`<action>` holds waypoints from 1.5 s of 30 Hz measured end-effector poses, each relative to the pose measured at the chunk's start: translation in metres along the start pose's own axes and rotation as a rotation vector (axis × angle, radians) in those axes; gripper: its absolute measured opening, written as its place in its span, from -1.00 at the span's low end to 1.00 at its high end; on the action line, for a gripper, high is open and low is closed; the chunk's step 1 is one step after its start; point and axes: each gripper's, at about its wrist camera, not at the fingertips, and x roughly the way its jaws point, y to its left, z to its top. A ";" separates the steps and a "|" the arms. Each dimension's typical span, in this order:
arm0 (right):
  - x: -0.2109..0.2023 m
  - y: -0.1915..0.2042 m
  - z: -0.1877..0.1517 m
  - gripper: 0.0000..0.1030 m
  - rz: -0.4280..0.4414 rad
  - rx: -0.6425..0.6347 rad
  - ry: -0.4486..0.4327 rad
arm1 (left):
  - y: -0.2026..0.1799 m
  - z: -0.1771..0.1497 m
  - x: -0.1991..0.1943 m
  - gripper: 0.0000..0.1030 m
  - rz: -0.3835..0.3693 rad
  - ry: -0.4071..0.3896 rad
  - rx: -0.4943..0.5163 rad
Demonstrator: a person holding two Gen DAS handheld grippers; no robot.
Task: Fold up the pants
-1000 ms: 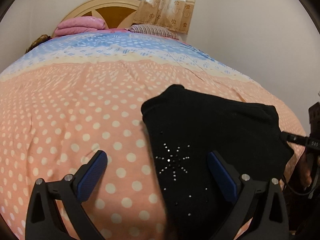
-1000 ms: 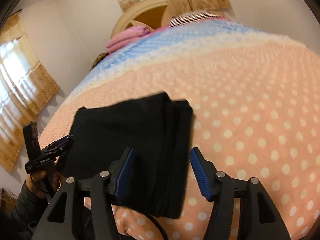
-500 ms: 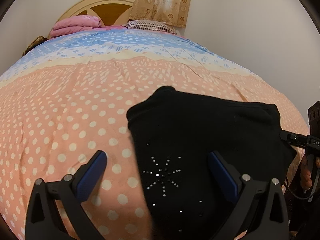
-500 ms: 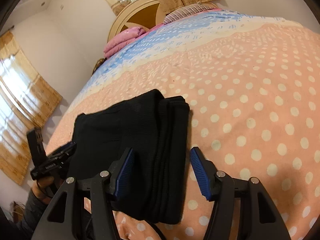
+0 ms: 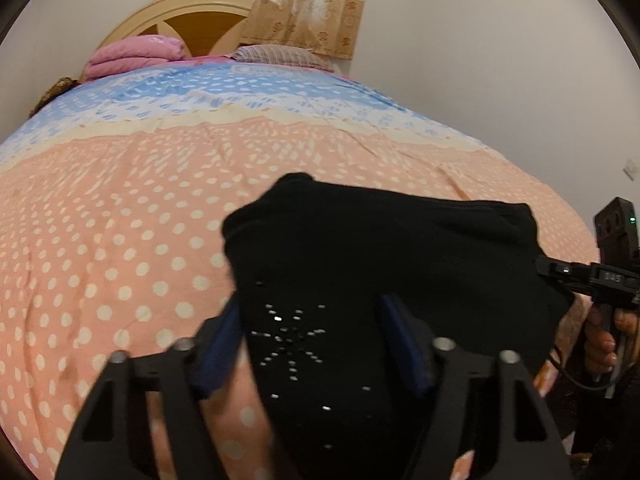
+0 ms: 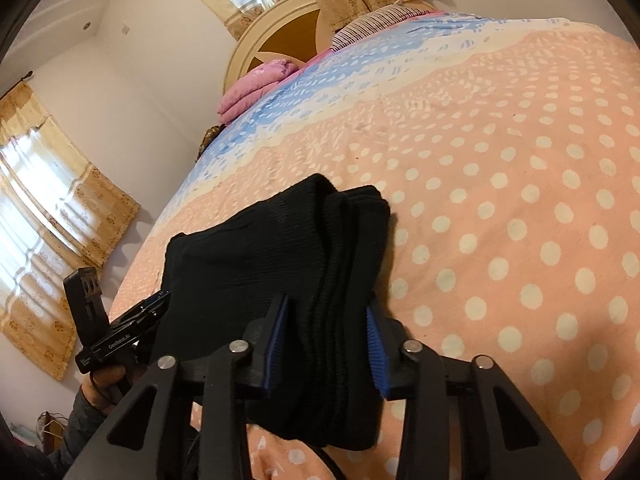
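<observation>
The black pants (image 5: 392, 264) lie folded into a thick rectangle on the dotted bedspread (image 5: 120, 240), a rhinestone star (image 5: 286, 340) on top. My left gripper (image 5: 316, 340) straddles the near left part of the pants. Its jaws are closing with the fabric between them, and the left pad (image 5: 224, 336) is just at the fabric's edge. In the right wrist view, the stacked fold edges of the pants (image 6: 344, 280) fill the gap of my right gripper (image 6: 326, 344). Its jaws are still closing and both pads touch the fabric.
The bed runs back to a rounded headboard (image 5: 192, 16), with a pink folded quilt (image 5: 132, 54) and a striped pillow (image 5: 276, 54) in front of it. Curtained windows (image 6: 44, 216) and white walls surround it. A hand (image 5: 600, 340) holds the other gripper's handle off the right bed edge.
Both grippers' jaws have narrowed around the pants. The left one had stood wide, its left finger over the bedspread. The right one now pinches the stacked fold edge.
</observation>
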 end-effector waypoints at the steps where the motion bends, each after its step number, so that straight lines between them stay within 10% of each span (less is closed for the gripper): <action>1: -0.001 0.001 0.000 -0.37 0.005 -0.002 -0.004 | 0.000 0.000 -0.001 0.11 -0.015 0.000 -0.005; 5: -0.008 0.013 -0.001 -0.46 0.007 -0.045 -0.030 | 0.005 0.001 -0.005 -0.53 -0.063 -0.009 -0.038; 8: -0.015 0.029 0.002 -0.48 0.007 -0.098 -0.051 | 0.009 0.003 -0.011 -0.64 -0.076 -0.021 -0.050; 20: 0.008 0.111 0.057 -0.50 0.100 -0.271 -0.036 | 0.045 0.019 -0.068 -0.69 -0.061 -0.131 -0.084; 36: 0.192 0.227 0.061 -0.50 0.219 -0.365 0.140 | 0.165 -0.011 -0.123 -0.69 0.302 -0.171 -0.193; 39: 0.217 0.216 0.057 -0.49 0.187 -0.322 0.177 | 0.178 -0.026 -0.097 -0.60 0.332 -0.099 -0.204; 45: 0.222 0.184 0.059 -0.23 0.179 -0.221 0.212 | 0.182 -0.045 -0.085 0.29 0.411 -0.116 -0.255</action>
